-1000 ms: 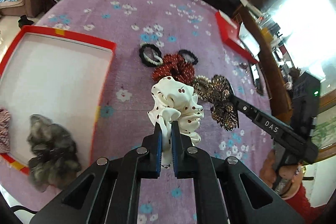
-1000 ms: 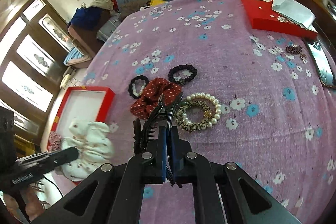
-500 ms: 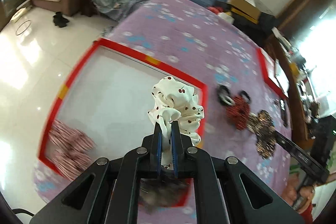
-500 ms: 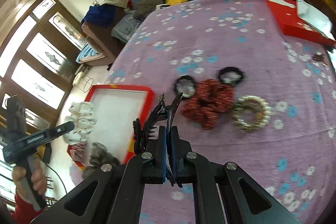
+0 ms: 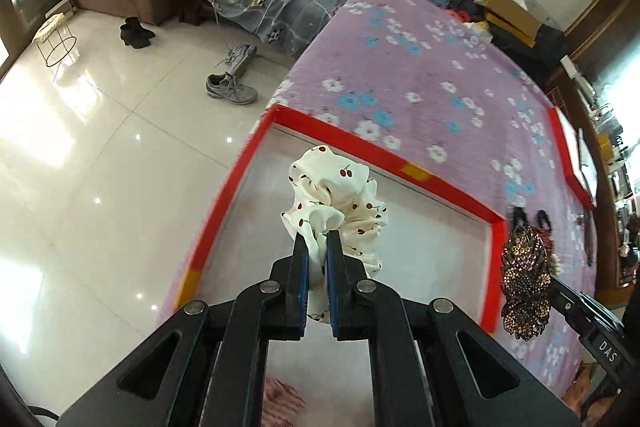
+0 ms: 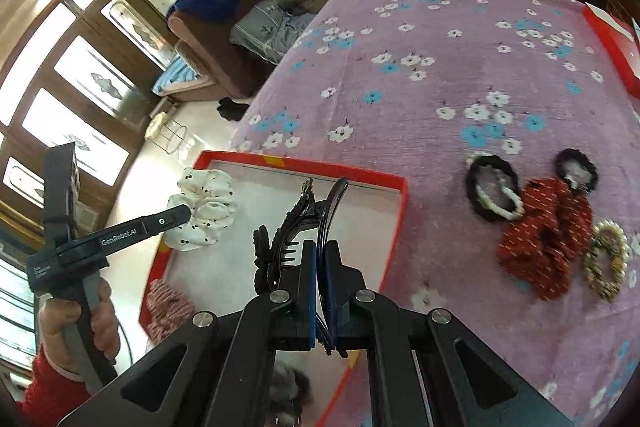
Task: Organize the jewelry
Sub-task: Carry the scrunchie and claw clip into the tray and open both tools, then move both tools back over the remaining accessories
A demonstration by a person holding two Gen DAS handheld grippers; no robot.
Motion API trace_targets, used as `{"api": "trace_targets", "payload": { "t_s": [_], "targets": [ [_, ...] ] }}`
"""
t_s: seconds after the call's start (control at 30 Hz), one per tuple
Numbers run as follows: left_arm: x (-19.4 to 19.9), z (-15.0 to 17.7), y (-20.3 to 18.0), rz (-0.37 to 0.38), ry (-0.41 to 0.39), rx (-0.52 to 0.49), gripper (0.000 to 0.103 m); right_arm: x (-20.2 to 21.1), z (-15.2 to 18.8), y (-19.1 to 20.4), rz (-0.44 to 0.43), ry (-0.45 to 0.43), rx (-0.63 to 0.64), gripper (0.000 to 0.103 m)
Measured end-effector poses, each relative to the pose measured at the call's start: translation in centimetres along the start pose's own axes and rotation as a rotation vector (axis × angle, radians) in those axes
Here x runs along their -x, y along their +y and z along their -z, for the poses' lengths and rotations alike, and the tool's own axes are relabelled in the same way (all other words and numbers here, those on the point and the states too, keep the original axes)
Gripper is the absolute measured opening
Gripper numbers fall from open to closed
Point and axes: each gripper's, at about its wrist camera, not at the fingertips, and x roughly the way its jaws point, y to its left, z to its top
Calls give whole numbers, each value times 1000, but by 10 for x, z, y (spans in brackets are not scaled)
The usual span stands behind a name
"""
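My left gripper is shut on a white cherry-print scrunchie, which hangs over the far left part of the red-rimmed tray. The right wrist view shows that scrunchie at the left gripper's tip, over the tray's left side. My right gripper is shut on a black rhinestone hair claw above the tray. In the left wrist view the hair claw hovers by the tray's right rim.
A pink striped scrunchie and a grey furry one lie in the tray. On the purple flowered cloth to the right lie a red scrunchie, two black hair ties and a pearl bracelet. The table edge and floor are left of the tray.
Both grippers have swung left from the pile of hair ties to above the tray, each still holding its item. The scrunchie now hangs over the tray's far corner.
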Motion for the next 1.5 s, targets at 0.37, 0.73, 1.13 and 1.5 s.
{"api": "trace_targets", "payload": {
  "t_s": [0.37,0.73,1.13,1.5],
  "targets": [
    [-33,-23,15,-10,34,-7,8,-40,-9,1,112,26,21,6],
    [-22,-27,10,-22,9,0,32,-41,-9,-2,129,19,30,9],
    [47,-2,-3,-99,-128,-31,47,-1,-4,-5,56,-30,16,33],
    [87,82,-54,-82,-135,-18,49,67,62,-68,1,-65,-132,37]
  ]
}}
